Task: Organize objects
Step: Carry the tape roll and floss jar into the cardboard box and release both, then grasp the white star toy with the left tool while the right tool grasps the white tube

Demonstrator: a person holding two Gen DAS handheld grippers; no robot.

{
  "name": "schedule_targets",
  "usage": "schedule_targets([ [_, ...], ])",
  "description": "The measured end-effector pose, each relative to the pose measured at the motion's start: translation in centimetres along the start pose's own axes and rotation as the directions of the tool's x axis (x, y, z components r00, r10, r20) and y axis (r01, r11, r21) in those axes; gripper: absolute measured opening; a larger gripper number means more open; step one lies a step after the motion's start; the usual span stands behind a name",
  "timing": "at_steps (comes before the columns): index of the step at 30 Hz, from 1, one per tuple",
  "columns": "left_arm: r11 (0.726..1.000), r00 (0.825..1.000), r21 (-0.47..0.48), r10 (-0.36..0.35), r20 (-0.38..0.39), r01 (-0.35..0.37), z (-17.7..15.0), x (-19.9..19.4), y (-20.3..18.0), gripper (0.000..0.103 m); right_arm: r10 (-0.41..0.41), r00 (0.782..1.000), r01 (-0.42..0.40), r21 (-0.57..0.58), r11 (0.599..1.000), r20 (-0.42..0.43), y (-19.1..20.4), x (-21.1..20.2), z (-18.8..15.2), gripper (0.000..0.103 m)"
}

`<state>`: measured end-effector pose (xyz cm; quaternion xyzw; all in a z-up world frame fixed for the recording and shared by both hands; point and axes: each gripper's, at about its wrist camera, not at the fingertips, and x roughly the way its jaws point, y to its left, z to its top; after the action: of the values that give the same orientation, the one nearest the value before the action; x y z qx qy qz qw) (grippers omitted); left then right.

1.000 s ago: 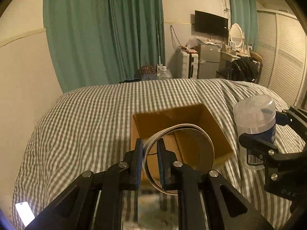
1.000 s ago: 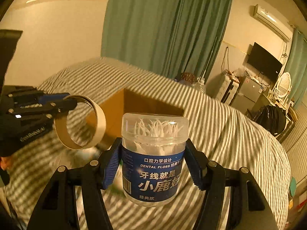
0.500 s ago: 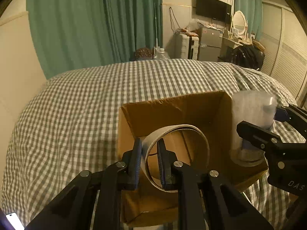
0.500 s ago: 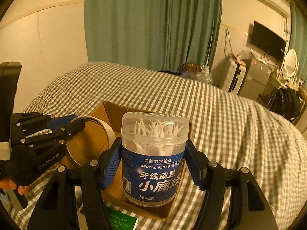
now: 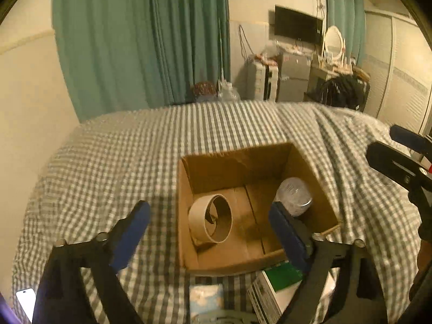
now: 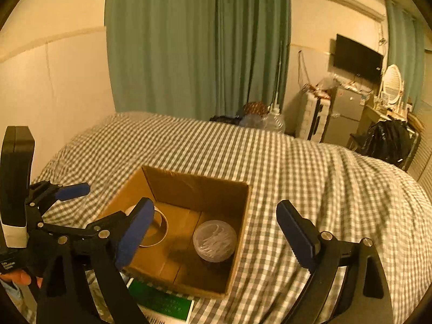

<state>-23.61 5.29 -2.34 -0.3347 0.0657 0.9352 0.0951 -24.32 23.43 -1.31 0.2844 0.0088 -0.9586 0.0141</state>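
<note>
An open cardboard box [image 5: 186, 189] [image 6: 244, 216] sits on the checked bed. Inside it a tape roll [image 5: 210, 222] [image 6: 159, 228] stands on edge at the left, and a clear dental floss jar [image 5: 294, 195] [image 6: 214, 240] stands upright at the right. My left gripper [image 5: 209, 228] is open and empty above the box's near side; it also shows in the right wrist view [image 6: 71, 191]. My right gripper [image 6: 216, 232] is open and empty above the jar; its fingers [image 5: 391, 162] show at the right edge of the left wrist view.
A green and white box [image 5: 280, 283] [image 6: 162, 303] and a white packet [image 5: 206, 298] lie on the bed just in front of the cardboard box. The checked bedspread [image 5: 113, 162] spreads all round. A phone [image 5: 25, 301] lies at the bed's near left.
Both grippers have opened and pulled back up. The tape roll and the floss jar, held a moment ago, now rest inside the box.
</note>
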Motion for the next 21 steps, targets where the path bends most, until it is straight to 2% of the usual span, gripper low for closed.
schedule_targets([
  [4,0.999,0.997,-0.026,0.032,0.073,-0.03,-0.5,-5.0,0.8,0.097,-0.023,0.998,0.023,0.002,1.0,0.056,-0.4,-4.3,0.9,0.102],
  [10,0.993,0.987,-0.082,0.09,0.131,-0.079,-2.9,-10.1,2.4,0.101,-0.077,0.988,0.084,-0.043,0.996,0.132,1.1,-11.5,0.4,0.103],
  [15,0.985,0.983,-0.123,0.136,0.125,-0.121,-7.1,-12.1,3.3,0.101,-0.114,0.983,0.121,-0.043,0.992,0.147,2.0,-15.1,-1.5,0.103],
  [18,0.981,0.981,-0.119,0.168,0.1,-0.156,-9.9,-11.8,3.0,0.101,-0.126,0.982,0.132,-0.038,0.991,0.138,2.7,-16.0,-3.6,0.103],
  [21,0.984,0.985,-0.091,0.161,0.056,-0.155,-12.7,-10.8,2.2,0.101,-0.135,0.983,0.139,-0.023,0.99,0.123,3.2,-16.1,-6.1,0.103],
])
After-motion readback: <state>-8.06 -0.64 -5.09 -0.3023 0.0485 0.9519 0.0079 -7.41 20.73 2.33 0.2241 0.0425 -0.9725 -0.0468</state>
